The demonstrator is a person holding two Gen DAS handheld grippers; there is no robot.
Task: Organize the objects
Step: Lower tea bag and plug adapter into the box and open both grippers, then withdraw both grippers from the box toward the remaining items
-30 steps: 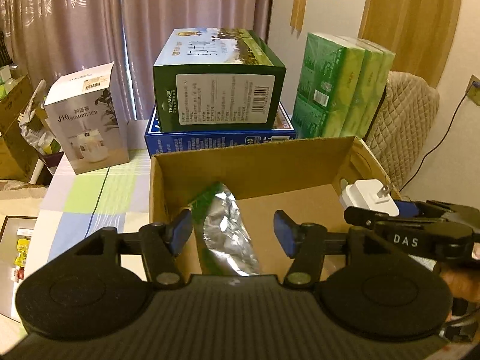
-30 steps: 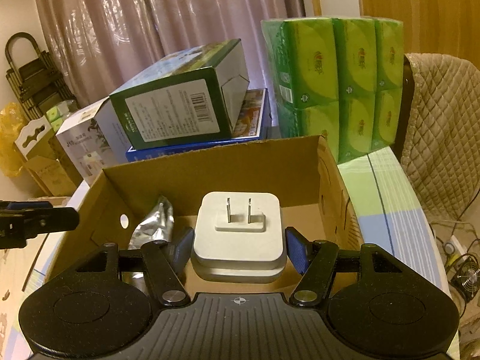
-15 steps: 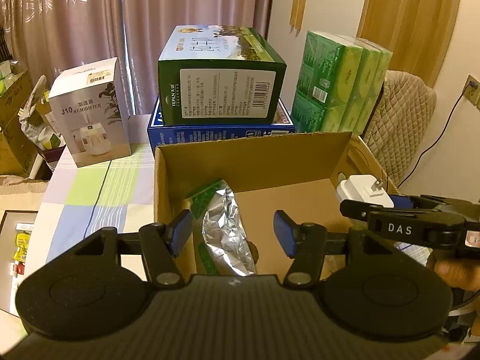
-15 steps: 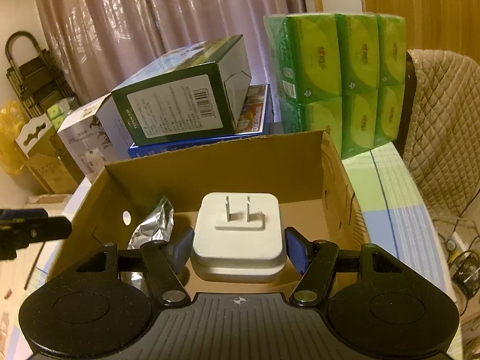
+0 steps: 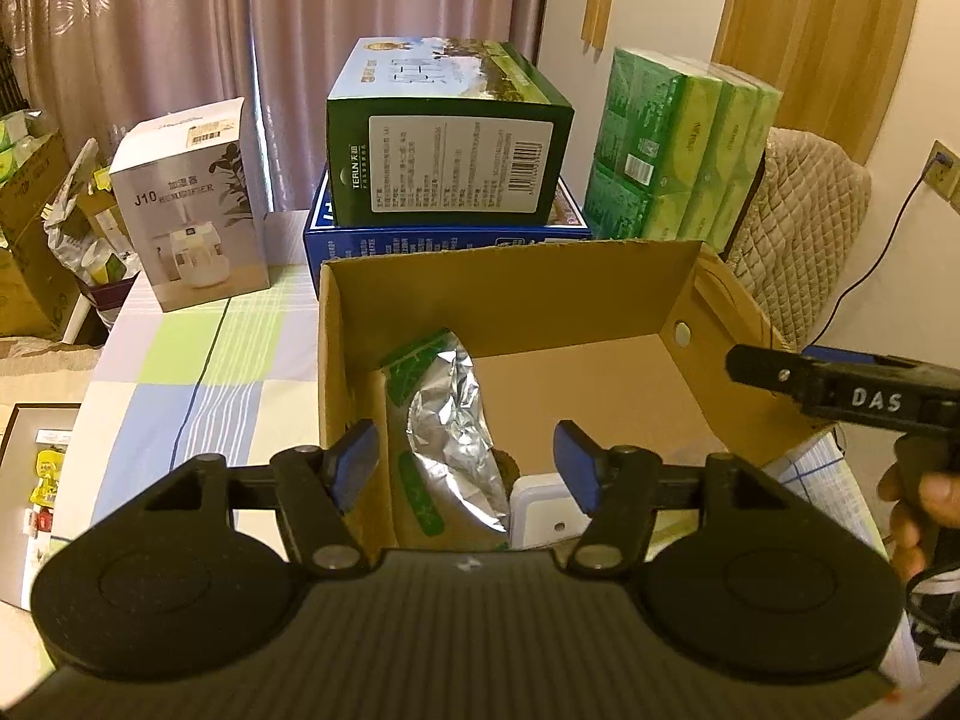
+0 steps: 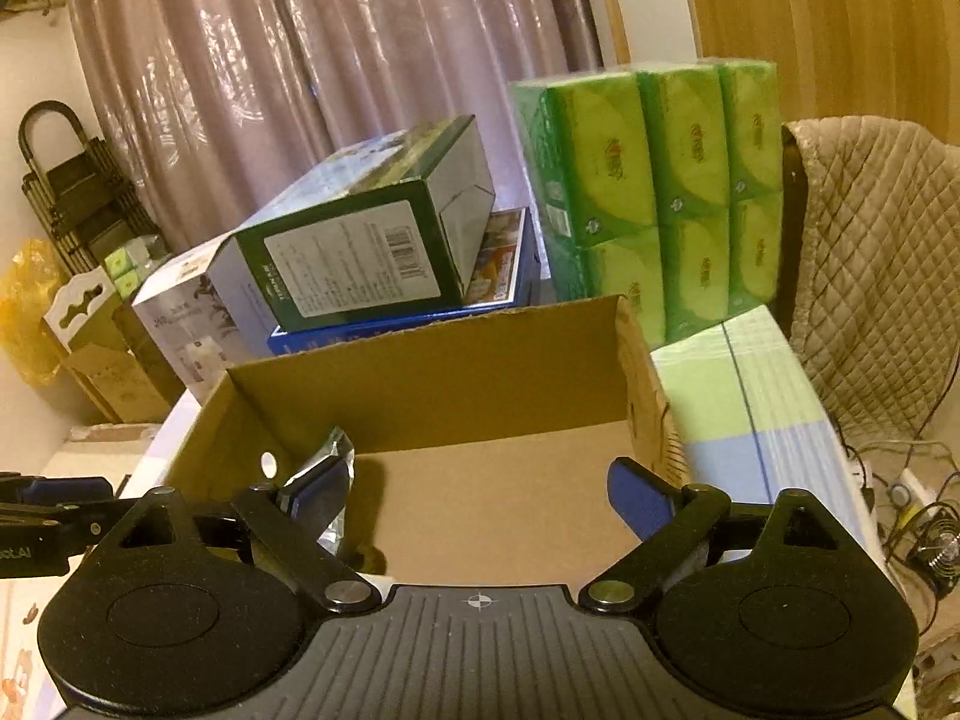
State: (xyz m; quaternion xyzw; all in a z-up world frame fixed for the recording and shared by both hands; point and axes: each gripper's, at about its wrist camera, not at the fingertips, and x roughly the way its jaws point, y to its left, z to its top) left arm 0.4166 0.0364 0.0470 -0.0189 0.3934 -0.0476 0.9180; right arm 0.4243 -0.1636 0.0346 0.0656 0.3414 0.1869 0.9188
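the right tongs, gaping empty now, have just dropped the white charger into the cardboard box at lower centre, beside the foil packet; left tongs hang open, so that item looks organized.

— The open box?
— Plain corrugated cardboard, matt, with a ragged rim. The pouch inside is crinkled silver foil, shiny.
— The white adapter?
— Smooth plastic.
— And the bench?
— Checked woven cloth covers it. The tissue packs are in glossy film; the curtains are sheeny fabric.
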